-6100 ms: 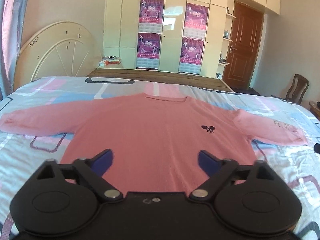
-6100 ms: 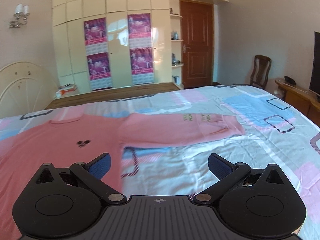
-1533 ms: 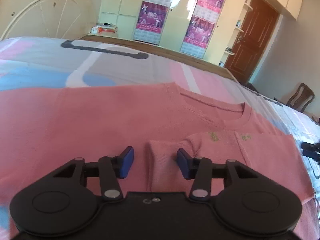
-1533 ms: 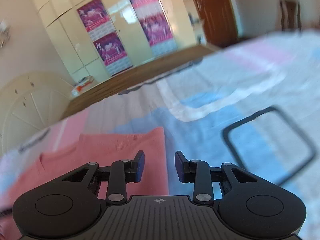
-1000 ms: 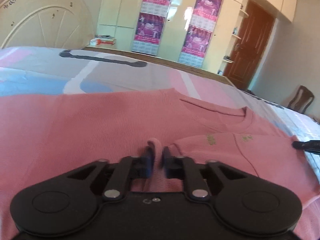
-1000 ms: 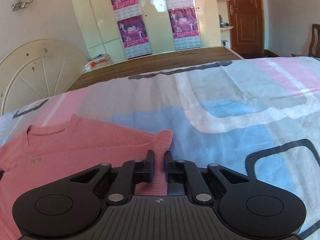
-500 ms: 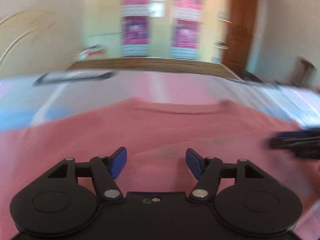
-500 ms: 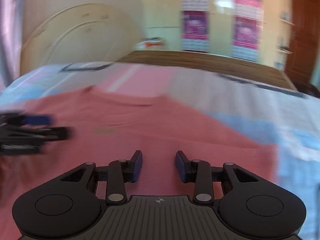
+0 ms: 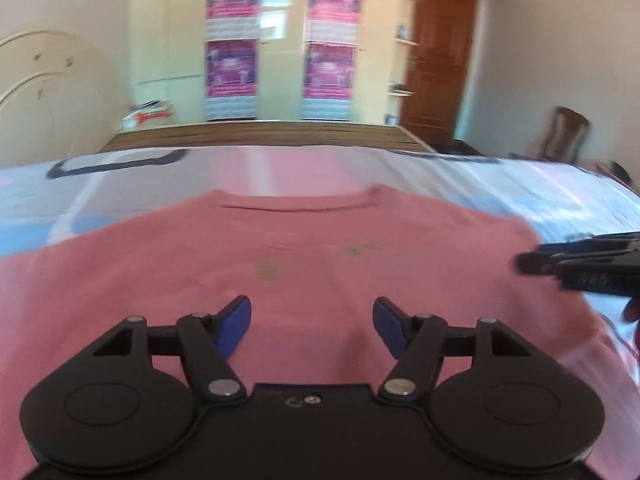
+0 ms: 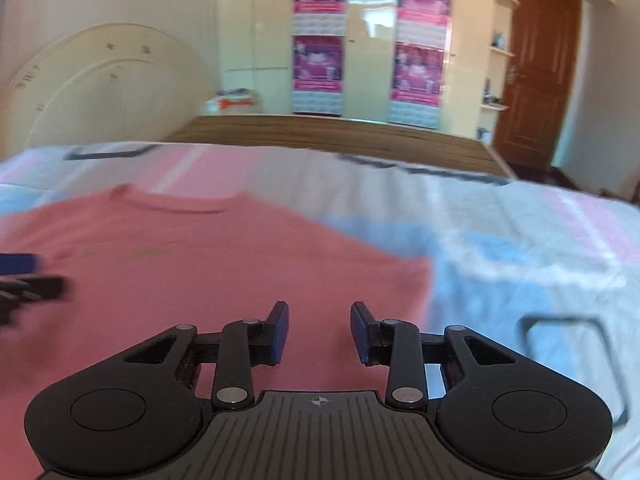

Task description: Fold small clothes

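Observation:
A pink long-sleeved sweater [image 9: 168, 264] lies flat on the bed with its neckline at the far side and its right sleeve folded across the chest. My left gripper [image 9: 312, 322] hovers over the chest; its jaws are opening and nothing is between them. In the left wrist view the right gripper [image 9: 580, 264] reaches in from the right edge. Seen in the right wrist view, the sweater [image 10: 200, 272] fills the left half, and my right gripper [image 10: 319, 332] stands open above its right side, holding nothing. The left gripper [image 10: 24, 276] shows blurred at the left edge.
The patterned bedsheet [image 10: 500, 240] extends to the right of the sweater. Behind the bed stand a cream headboard [image 10: 100, 92], a wardrobe with posters [image 9: 280, 40], a brown door [image 9: 436, 60] and a wooden chair [image 9: 564, 132].
A second ago both grippers were shut on folds of the pink sleeve. Both have let go, opened and drawn back, and the sleeve now lies flat across the chest.

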`<state>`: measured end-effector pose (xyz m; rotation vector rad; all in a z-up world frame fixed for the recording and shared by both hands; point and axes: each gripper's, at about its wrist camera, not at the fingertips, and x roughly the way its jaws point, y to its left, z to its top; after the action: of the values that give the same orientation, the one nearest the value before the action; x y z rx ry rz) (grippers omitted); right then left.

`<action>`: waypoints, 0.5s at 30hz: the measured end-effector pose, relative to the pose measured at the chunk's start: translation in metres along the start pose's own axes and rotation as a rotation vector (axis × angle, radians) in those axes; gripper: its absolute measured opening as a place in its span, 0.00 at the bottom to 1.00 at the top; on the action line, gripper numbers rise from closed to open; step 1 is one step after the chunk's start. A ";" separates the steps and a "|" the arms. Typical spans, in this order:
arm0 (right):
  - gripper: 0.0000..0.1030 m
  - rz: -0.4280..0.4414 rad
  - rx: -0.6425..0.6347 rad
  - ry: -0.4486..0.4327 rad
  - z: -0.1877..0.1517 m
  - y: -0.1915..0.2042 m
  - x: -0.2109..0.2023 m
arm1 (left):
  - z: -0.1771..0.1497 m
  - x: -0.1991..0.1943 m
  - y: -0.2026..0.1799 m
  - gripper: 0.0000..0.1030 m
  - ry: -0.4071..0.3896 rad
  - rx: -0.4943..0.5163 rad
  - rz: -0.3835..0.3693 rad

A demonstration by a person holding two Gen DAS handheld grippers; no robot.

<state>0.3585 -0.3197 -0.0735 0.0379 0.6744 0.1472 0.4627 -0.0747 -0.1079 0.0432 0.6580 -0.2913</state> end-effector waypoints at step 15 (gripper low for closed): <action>0.14 -0.075 0.067 0.013 0.004 -0.034 0.002 | 0.006 0.011 0.032 0.64 0.003 0.012 0.057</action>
<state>0.3669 -0.3532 -0.0747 0.0761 0.6923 0.0525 0.4837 -0.0479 -0.1119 0.0741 0.6571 -0.2402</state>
